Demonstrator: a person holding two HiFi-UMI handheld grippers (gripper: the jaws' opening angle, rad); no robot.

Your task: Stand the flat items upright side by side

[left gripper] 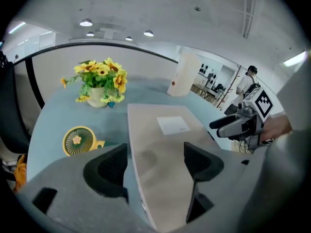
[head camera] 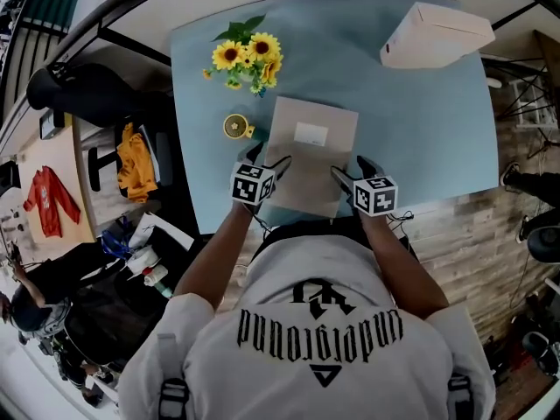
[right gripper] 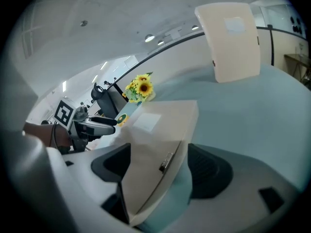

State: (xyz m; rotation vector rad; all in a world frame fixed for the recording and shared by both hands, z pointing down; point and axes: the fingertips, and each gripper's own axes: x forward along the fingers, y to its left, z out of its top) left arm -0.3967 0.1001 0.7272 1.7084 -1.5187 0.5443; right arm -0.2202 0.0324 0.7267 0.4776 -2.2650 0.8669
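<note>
while one folder already stands, the other lies at the near edge

as far as these views show, the job is about half done. the cream folder (head camera: pixel 433 35) stands on its edge by the far right corner of the blue surface (head camera: pixel 420 129), its labelled face plain in the right gripper view. nothing stands next to it.

the tan folder (head camera: pixel 302 169) is not up yet. it sits at the middle of the near edge, label side up, and in the right gripper view it looks tilted, its thin clasp side showing against the surface. whether its near edge has left the surface i cannot tell.

the left claw (left gripper: pixel 154 154) is wide, straddling the folder's near left corner. blue surface shows between its left jaw and the folder's side, and its right jaw sits over the top face. the right claw (right gripper: pixel 158 164) is wide too, around the near right corner. the clasp side runs between its jaws, with a clear gap on the right side. neither claw looks to be pinching anything.

what is left, by my reading: close on the tan folder, tip it onto an edge, carry it toward the far right corner and set it just beside the cream folder. that spot is well apart from where it lies now.

the sunflowers (head camera: pixel 248 59) near the far left corner and the small yellow fan (head camera: pixel 235 127) toward the left edge are off that path.
</note>
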